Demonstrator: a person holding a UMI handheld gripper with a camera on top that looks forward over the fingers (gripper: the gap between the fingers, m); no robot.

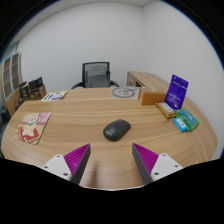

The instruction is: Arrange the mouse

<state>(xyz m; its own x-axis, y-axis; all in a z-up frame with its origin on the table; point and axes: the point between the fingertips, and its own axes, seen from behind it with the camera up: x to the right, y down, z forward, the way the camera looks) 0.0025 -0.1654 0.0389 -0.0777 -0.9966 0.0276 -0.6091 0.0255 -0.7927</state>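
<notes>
Print on the purple box (178, 88) is unreadable.

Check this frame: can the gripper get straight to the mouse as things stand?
Probably yes. The mouse lies on the table just ahead of the open gripper, with nothing between it and the fingers.

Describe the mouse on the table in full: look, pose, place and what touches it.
The computer mouse is dark grey to black, a smooth rounded oval that looks plastic. It lies flat on the wooden table, turned slightly askew, ahead of the open gripper and between the lines of its fingers. Only the table touches it; no cable shows.
</notes>
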